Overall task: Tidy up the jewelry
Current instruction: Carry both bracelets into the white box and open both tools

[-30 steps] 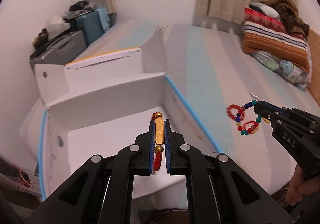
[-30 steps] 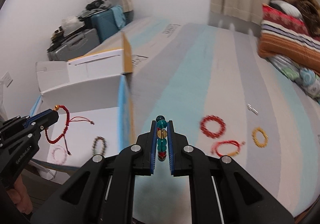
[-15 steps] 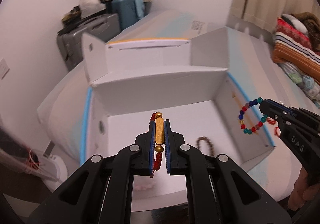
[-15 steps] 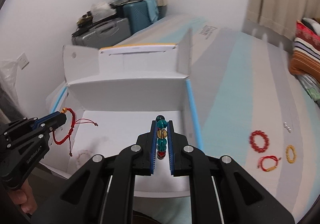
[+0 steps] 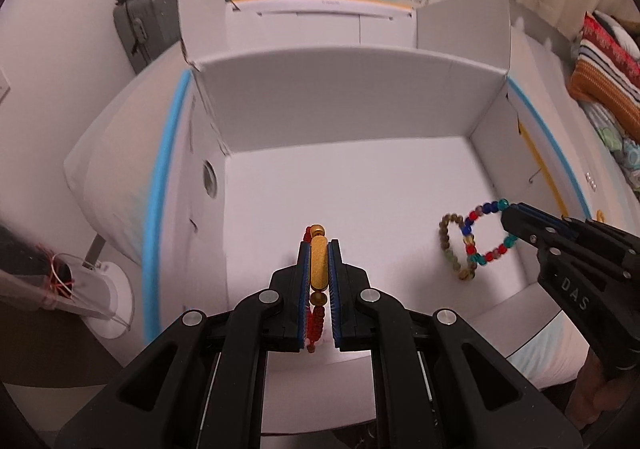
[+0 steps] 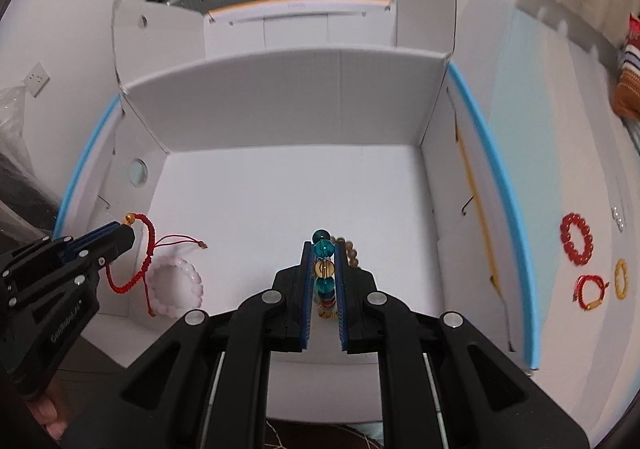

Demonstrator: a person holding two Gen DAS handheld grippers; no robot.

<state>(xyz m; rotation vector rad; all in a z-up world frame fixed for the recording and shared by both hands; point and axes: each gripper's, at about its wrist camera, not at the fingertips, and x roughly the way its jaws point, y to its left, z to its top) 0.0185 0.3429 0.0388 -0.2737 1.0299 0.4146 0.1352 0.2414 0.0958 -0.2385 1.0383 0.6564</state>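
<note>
An open white cardboard box (image 5: 360, 117) (image 6: 280, 105) stands on the bed. My left gripper (image 5: 319, 249) (image 6: 126, 227) is shut on a red cord bracelet with a gold bar (image 5: 319, 265) (image 6: 140, 261) and holds it over the box's left side. My right gripper (image 6: 323, 249) (image 5: 506, 211) is shut on a multicolored bead bracelet (image 6: 324, 269) (image 5: 486, 235) over the box's right side. A brown bead bracelet (image 5: 454, 249) (image 6: 352, 253) and a pink bead bracelet (image 6: 176, 285) lie on the box floor.
On the striped bed cover right of the box lie a red bead bracelet (image 6: 576, 243), a red cord bracelet (image 6: 592, 291), a yellow ring bracelet (image 6: 621, 279) and small pearls (image 6: 618, 219). Suitcases (image 5: 188, 13) stand behind. Folded blankets (image 5: 600, 65) lie at far right.
Both grippers have moved left and forward with their bracelets, from beside and above the box edge to well over its inside. Both stay shut.
</note>
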